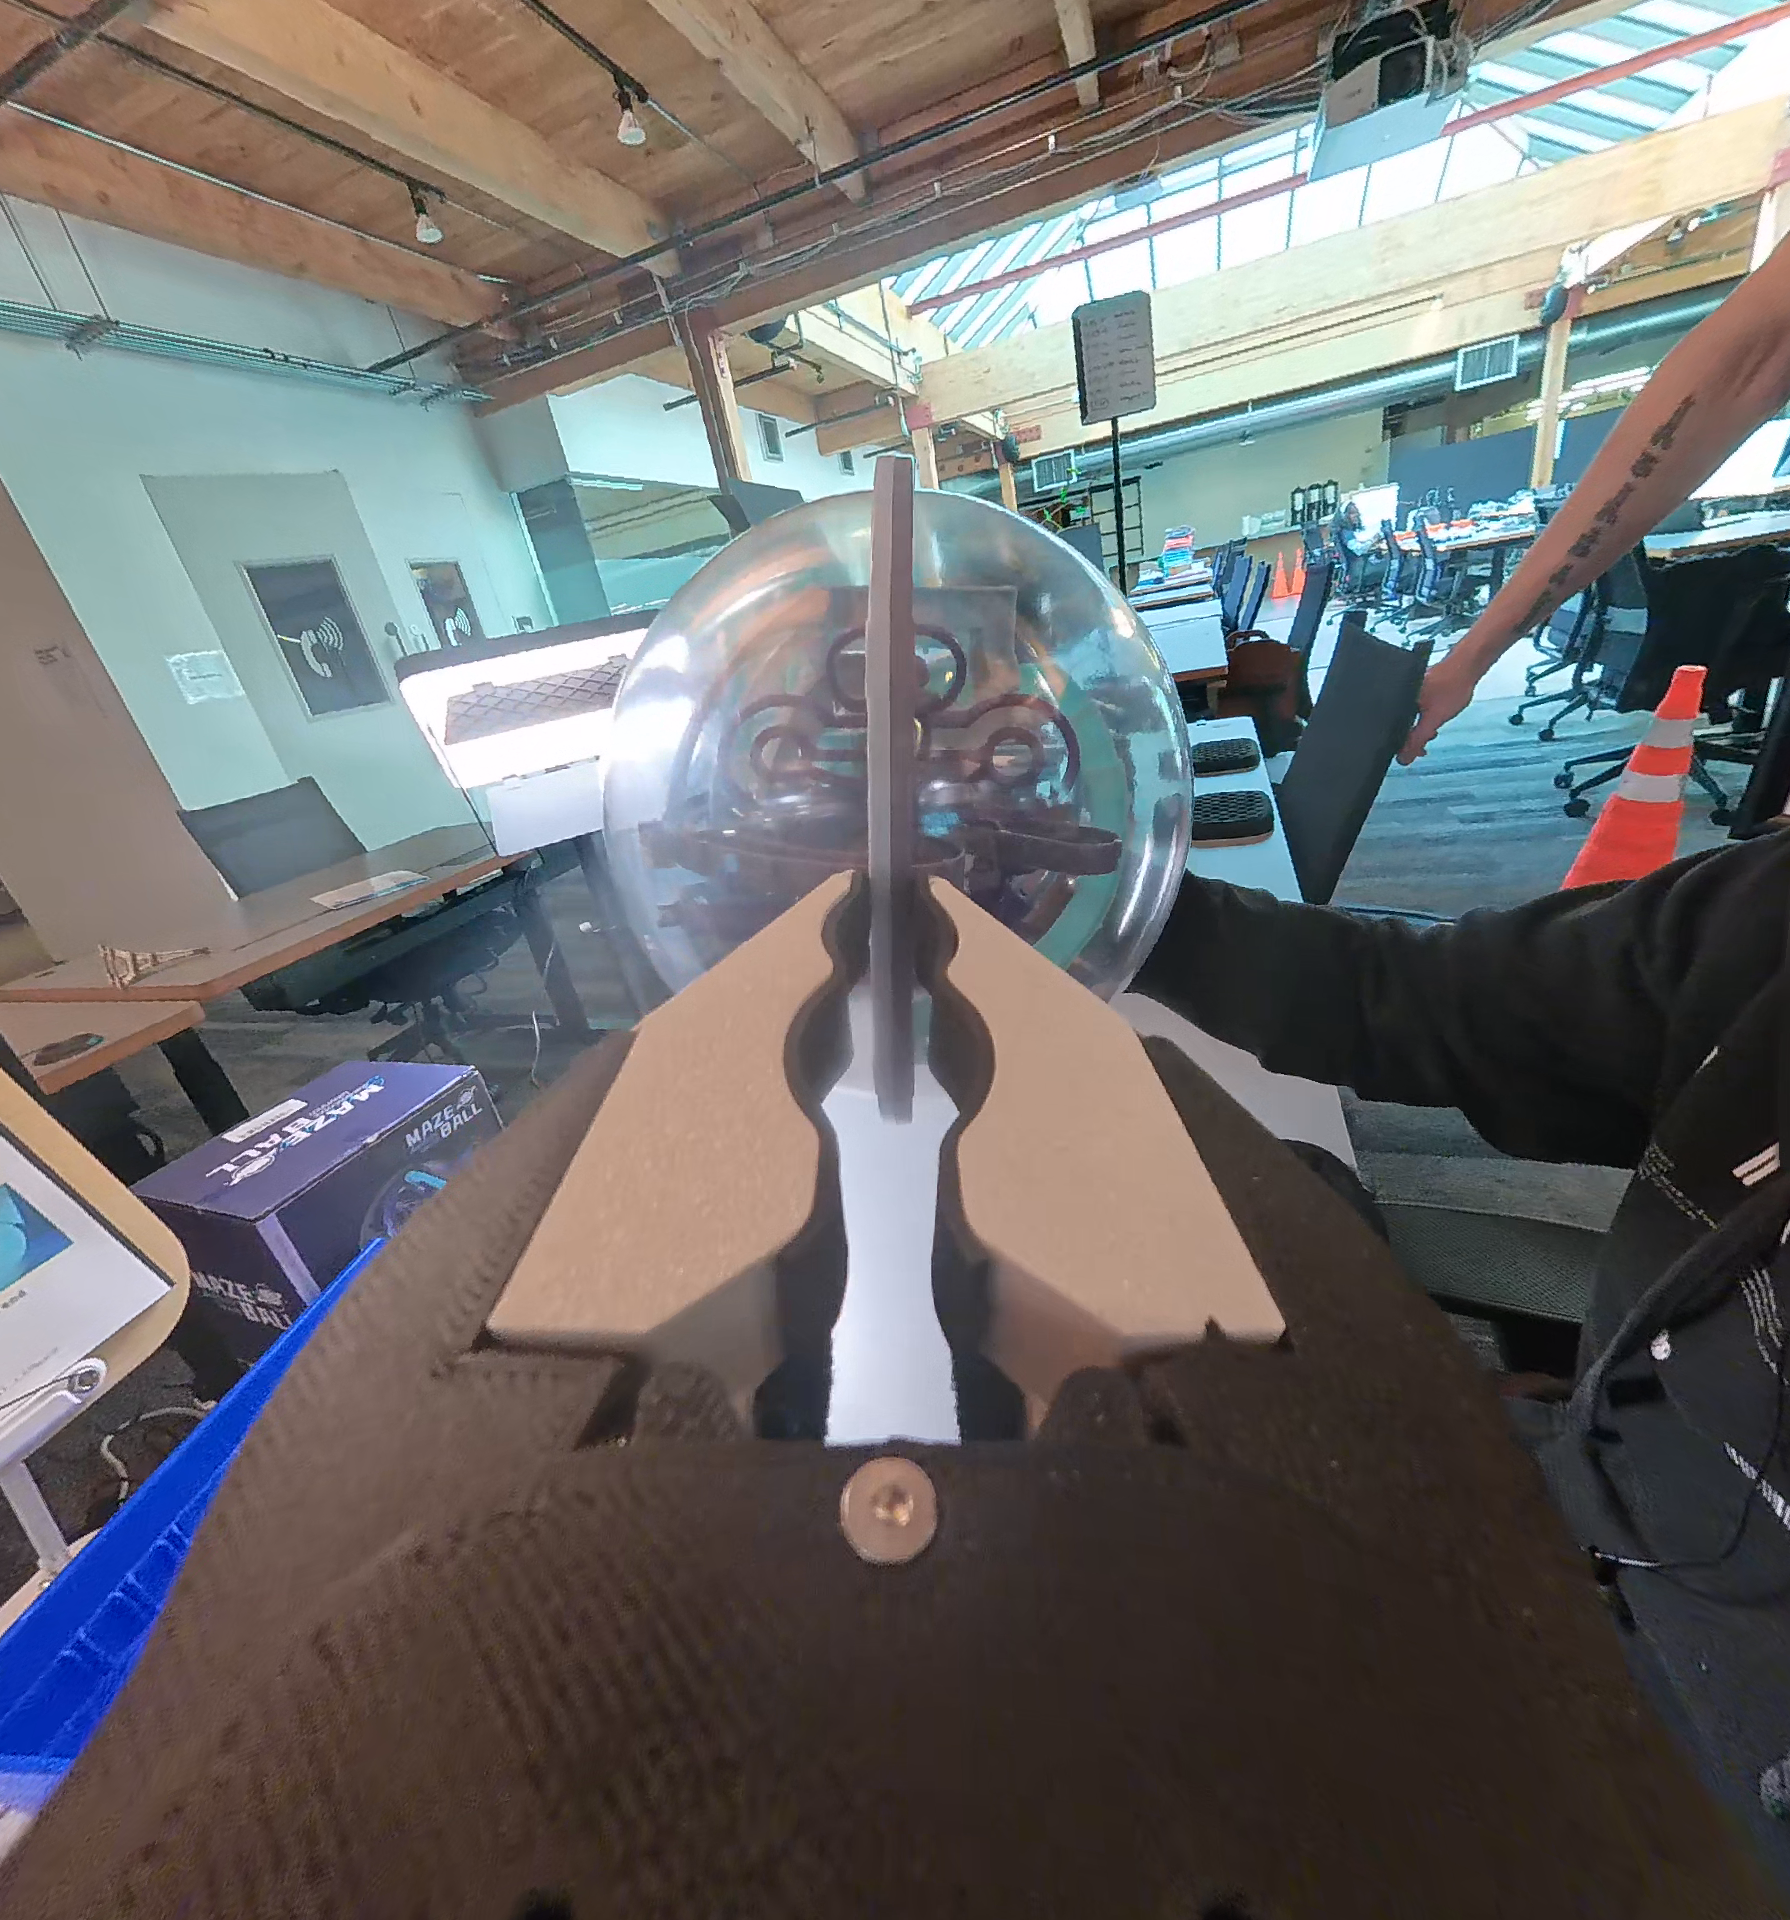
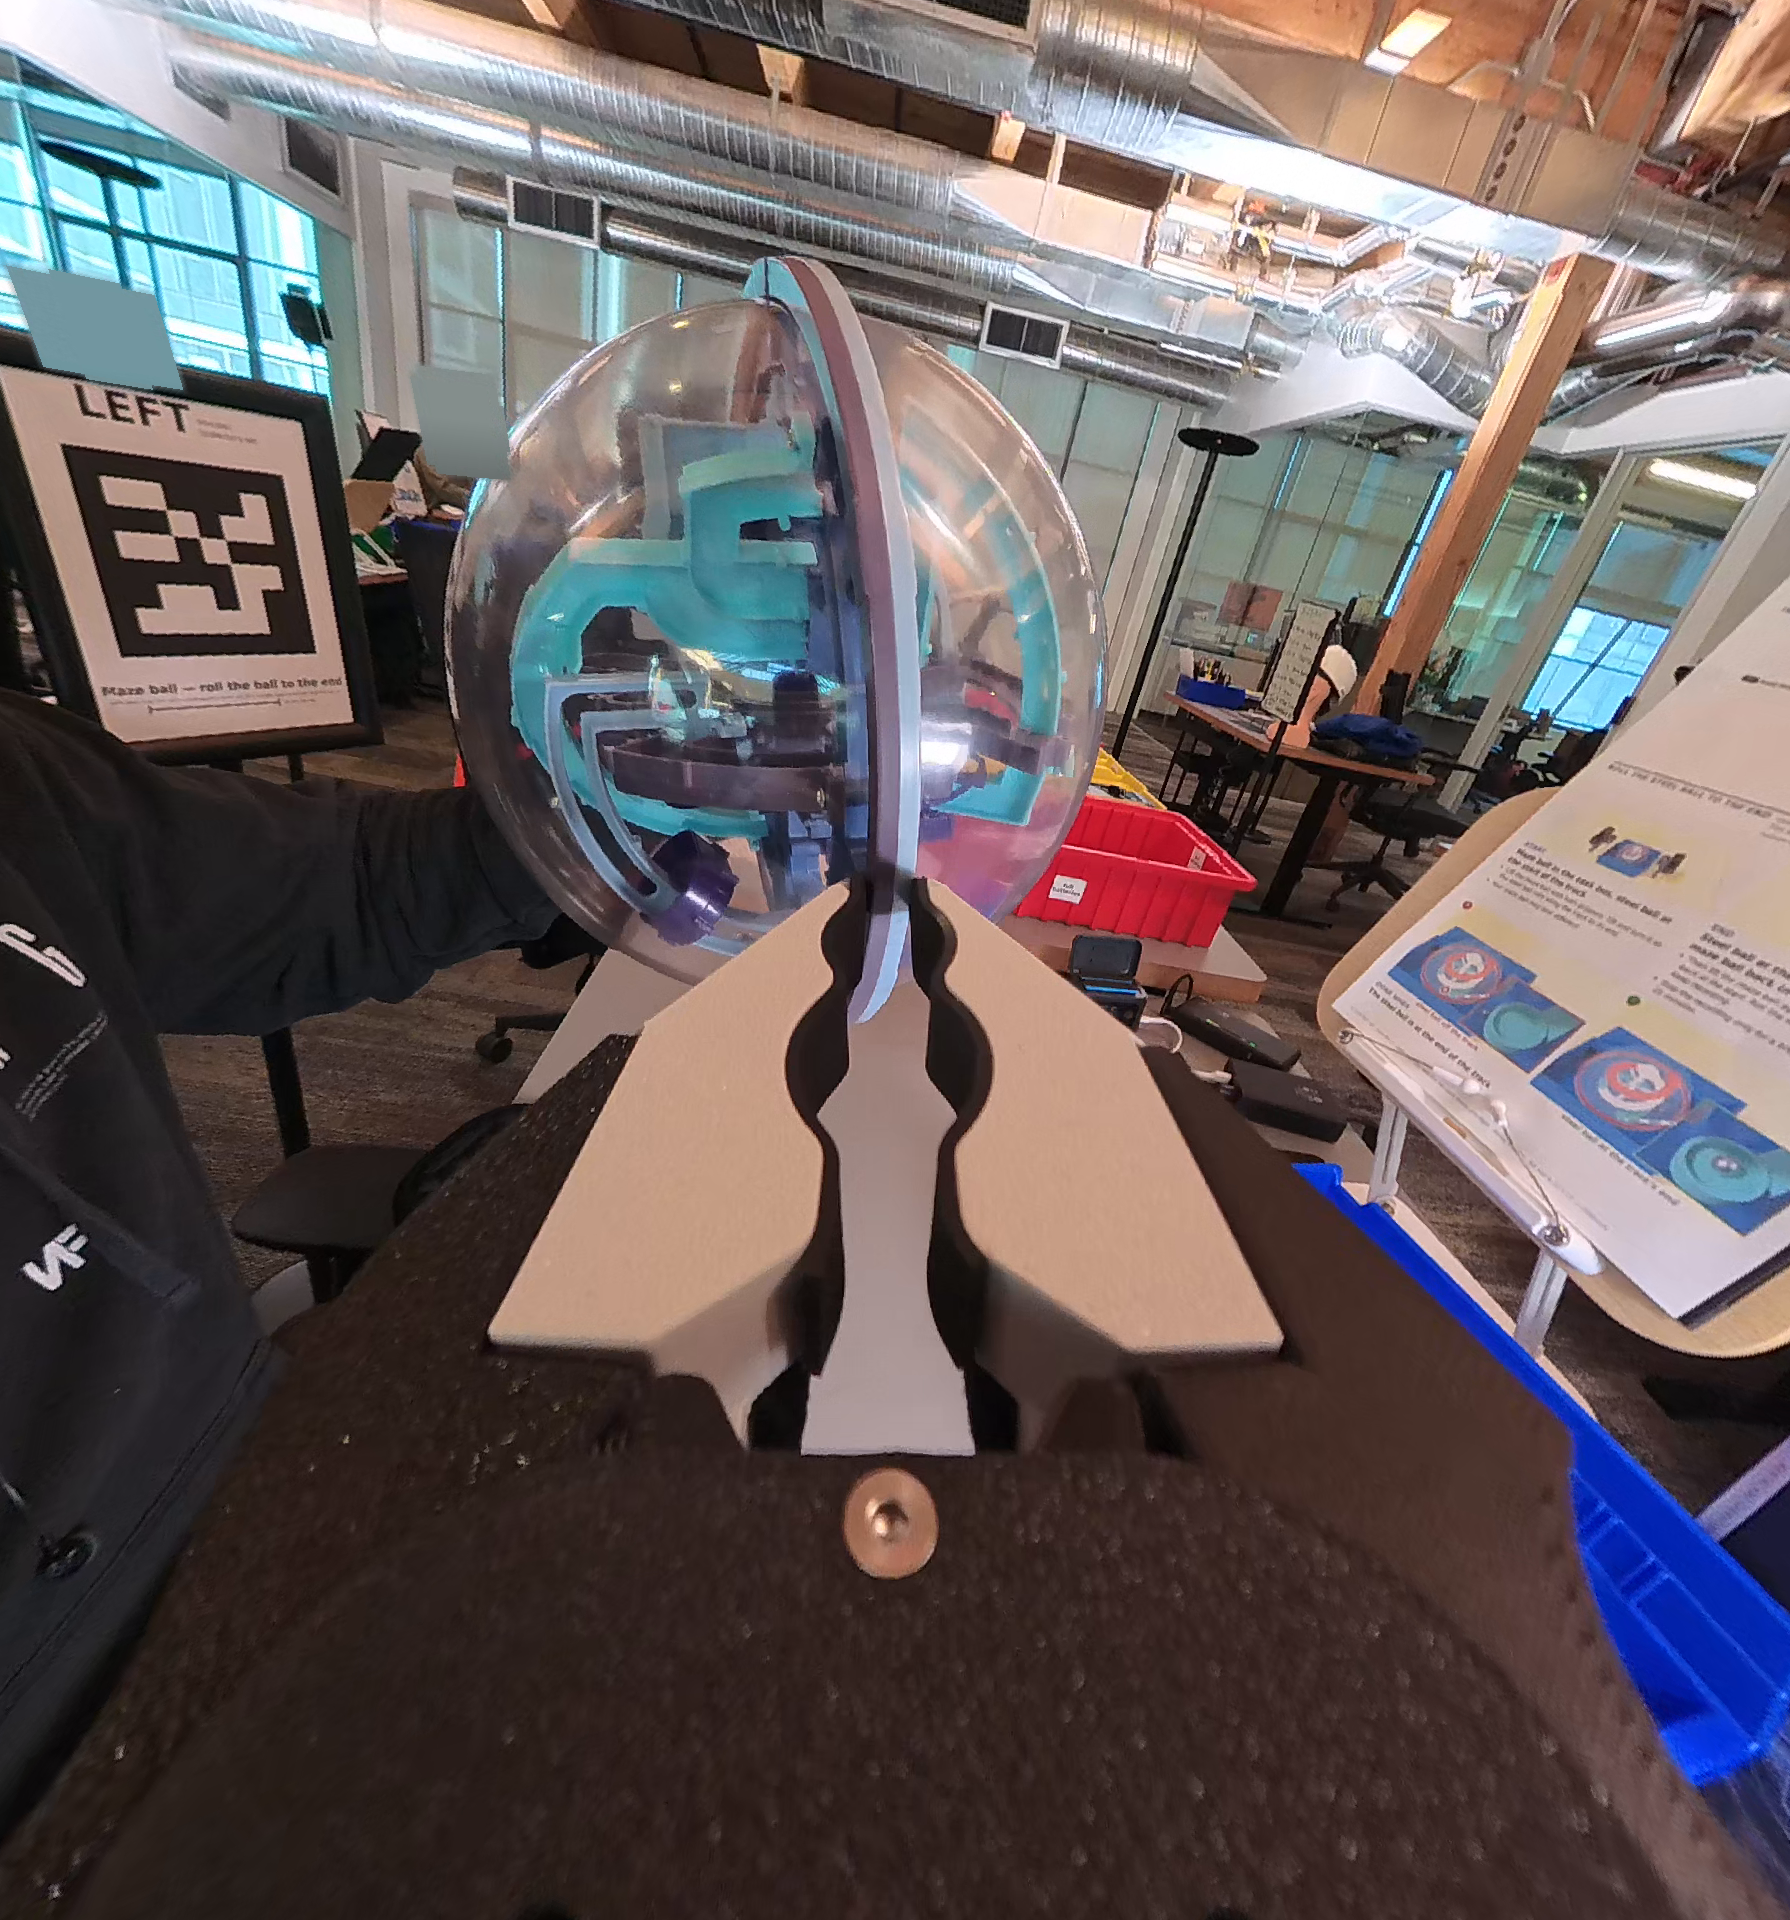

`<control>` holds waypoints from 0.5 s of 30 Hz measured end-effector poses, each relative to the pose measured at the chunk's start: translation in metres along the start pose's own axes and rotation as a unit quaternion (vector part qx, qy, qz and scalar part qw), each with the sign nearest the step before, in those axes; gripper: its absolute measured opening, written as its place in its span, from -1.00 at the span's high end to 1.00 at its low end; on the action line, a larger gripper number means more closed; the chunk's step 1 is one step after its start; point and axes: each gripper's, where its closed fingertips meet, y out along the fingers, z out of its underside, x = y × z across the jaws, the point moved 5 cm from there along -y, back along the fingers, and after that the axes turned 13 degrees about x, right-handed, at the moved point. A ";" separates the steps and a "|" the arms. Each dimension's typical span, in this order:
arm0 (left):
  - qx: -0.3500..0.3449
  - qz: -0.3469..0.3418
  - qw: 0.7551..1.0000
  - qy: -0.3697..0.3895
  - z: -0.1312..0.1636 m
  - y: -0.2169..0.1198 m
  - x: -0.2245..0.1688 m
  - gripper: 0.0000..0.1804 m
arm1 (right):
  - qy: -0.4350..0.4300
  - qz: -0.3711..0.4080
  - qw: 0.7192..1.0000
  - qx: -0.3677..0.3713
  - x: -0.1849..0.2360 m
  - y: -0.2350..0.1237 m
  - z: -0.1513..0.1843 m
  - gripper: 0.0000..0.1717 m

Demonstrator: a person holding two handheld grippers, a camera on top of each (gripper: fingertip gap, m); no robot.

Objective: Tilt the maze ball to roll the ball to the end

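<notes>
Holding the maze ball [image 1: 901,748] up in the air, you have both sets of fingers clamped on its thin grey rim [image 2: 896,665], the flat ring around the clear globe, one gripper on each side. The left gripper [image 1: 893,914] pinches the rim edge-on just ahead of its fingertips, and the right gripper [image 2: 886,914] does the same from the opposite side, so the globe sits straight beyond each pair of fingers. The teal tracks [image 2: 600,634] show clearly ahead of the right fingers; the small ball itself I cannot pick out. To do this step well, I would roll both wrists together, slowly, so the rim does not twist between the pads. Keep the grip firm, tilt in small amounts, and pause whenever the ball should settle.
</notes>
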 end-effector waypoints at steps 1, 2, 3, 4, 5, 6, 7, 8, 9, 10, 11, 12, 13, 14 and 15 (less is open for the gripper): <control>0.000 0.001 1.000 -0.002 0.001 0.000 0.000 0.93 | 0.002 0.000 1.000 0.001 0.000 0.000 0.001 0.93; 0.000 0.002 1.000 -0.003 0.002 0.001 0.000 0.93 | 0.003 0.000 1.000 0.003 0.000 0.000 0.002 0.93; 0.000 0.002 1.000 -0.005 0.002 0.001 0.000 0.93 | 0.004 -0.001 1.000 0.004 0.000 0.000 0.003 0.93; 0.000 0.003 1.000 -0.006 0.003 0.001 0.000 0.93 | 0.006 -0.001 1.000 0.005 0.001 0.000 0.004 0.93; -0.001 0.004 1.000 -0.008 0.003 0.001 0.000 0.93 | 0.008 -0.001 1.000 0.007 0.001 0.000 0.005 0.93; -0.001 0.004 1.000 -0.010 0.004 0.002 0.001 0.93 | 0.009 -0.001 1.000 0.008 0.001 0.000 0.006 0.93; -0.001 0.005 1.000 -0.013 0.005 0.002 0.001 0.93 | 0.011 -0.001 1.000 0.010 0.001 0.000 0.007 0.93; -0.002 0.006 1.000 -0.015 0.005 0.002 0.001 0.93 | 0.013 -0.001 1.000 0.012 0.001 0.000 0.008 0.93; -0.003 0.008 1.000 -0.017 0.006 0.002 0.001 0.93 | 0.014 -0.001 1.000 0.014 0.001 0.000 0.008 0.93; -0.004 0.008 1.000 -0.020 0.007 0.003 0.002 0.93 | 0.015 -0.001 1.000 0.016 0.001 0.000 0.009 0.93; -0.004 0.009 1.000 -0.021 0.008 0.003 0.002 0.93 | 0.017 -0.001 1.000 0.018 0.002 -0.001 0.010 0.93; -0.005 0.010 1.000 -0.023 0.009 0.003 0.002 0.93 | 0.018 -0.001 1.000 0.019 0.002 -0.001 0.011 0.93; -0.005 0.011 1.000 -0.024 0.010 0.004 0.002 0.93 | 0.019 -0.001 1.000 0.019 0.002 -0.001 0.011 0.93; -0.006 0.012 1.000 -0.025 0.010 0.004 0.002 0.93 | 0.020 -0.001 1.000 0.020 0.002 -0.001 0.012 0.93; -0.006 0.012 1.000 -0.027 0.011 0.004 0.002 0.93 | 0.021 0.000 1.000 0.021 0.001 -0.001 0.012 0.93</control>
